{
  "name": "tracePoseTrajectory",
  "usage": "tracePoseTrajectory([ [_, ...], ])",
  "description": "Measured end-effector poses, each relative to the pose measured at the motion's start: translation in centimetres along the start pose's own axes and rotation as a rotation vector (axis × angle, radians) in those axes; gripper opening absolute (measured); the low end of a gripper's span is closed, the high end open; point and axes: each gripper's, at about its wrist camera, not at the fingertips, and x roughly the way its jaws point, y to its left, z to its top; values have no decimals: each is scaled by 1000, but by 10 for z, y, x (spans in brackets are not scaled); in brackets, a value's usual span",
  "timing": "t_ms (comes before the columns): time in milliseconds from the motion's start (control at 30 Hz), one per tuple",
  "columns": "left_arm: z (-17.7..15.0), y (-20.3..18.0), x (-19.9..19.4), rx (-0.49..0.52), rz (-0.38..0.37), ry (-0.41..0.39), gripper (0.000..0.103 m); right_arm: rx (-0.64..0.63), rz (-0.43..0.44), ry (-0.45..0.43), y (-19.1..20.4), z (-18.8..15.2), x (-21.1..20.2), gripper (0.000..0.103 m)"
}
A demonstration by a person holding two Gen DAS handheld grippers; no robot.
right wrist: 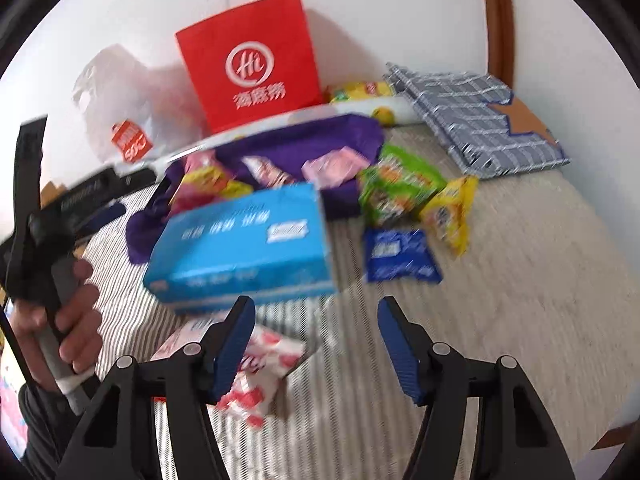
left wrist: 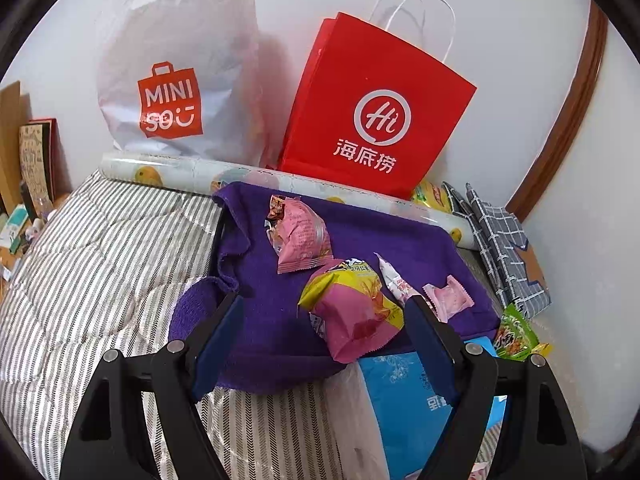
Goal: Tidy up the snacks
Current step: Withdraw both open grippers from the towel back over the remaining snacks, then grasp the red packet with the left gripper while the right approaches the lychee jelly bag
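In the left wrist view, the left tool (left wrist: 324,312) is hanging over a purple towel (left wrist: 360,240) lying on a striped bed cover (left wrist: 100,264), its jaws standing spread with nothing pinched. A pink-and-yellow snack pack (left wrist: 352,308) is sitting on the towel between the blue pads (left wrist: 212,352), nearer the right one, but neither pad is pressing on it. Farther back on the towel a pink wrapped snack (left wrist: 300,236) is resting, and to the right a small pale pink packet (left wrist: 450,298) and a white-and-red stick packet (left wrist: 396,282) are lying side by side. A blue tissue box (left wrist: 404,400) is showing under the right finger, and a green snack bag (left wrist: 514,334) is peeking out at the towel's right edge. A white Miniso bag (left wrist: 176,92) and a red paper bag (left wrist: 380,120) are leaning against the wall behind a roll of printed paper (left wrist: 168,170).

In the right wrist view, blurred by motion, the right tool (right wrist: 316,320) is hovering above the bed cover (right wrist: 520,300) with its jaws apart and nothing between them. A red-and-white snack packet (right wrist: 260,376) is lying just beside the left pad; I cannot tell whether they are touching. The blue tissue box (right wrist: 244,248) is sitting ahead, with the green snack bag (right wrist: 396,188), a yellow packet (right wrist: 450,212) and a dark blue packet (right wrist: 400,256) to its right. At the left edge a hand (right wrist: 68,320) is gripping the other tool's handle.
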Motion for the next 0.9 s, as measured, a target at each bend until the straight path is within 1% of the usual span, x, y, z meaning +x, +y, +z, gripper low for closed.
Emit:
tracePoseTrajectory([
  [100, 1, 0, -4, -10, -20, -3, 81, -13, 29, 40, 13, -12, 10, 60],
  [200, 1, -2, -7, 1, -19, -13, 81, -23, 24, 51, 21, -18, 16, 60],
  [467, 0, -5, -9, 11, -21, -16, 81, -8, 25, 90, 19, -23, 33, 60],
  [633, -1, -5, -9, 11, -11, -19, 81, -49, 24, 91, 22, -23, 38, 62],
  [667, -2, -5, -9, 12, -9, -20, 81, -58, 25, 88, 22, -23, 38, 60],
  [700, -4, -4, -10, 14, -4, -22, 81, -64, 26, 89, 22, -23, 38, 53],
  [767, -6, -4, -10, 19, 5, -22, 81, -79, 38, 87, 21, -23, 37, 52],
  [833, -9, -3, -12, 37, 11, -10, 81, -69, 61, 86, 17, -23, 35, 47],
  [900, -14, -3, -15, 63, 31, 12, 80, -58, 94, 89, 9, -22, 30, 46],
])
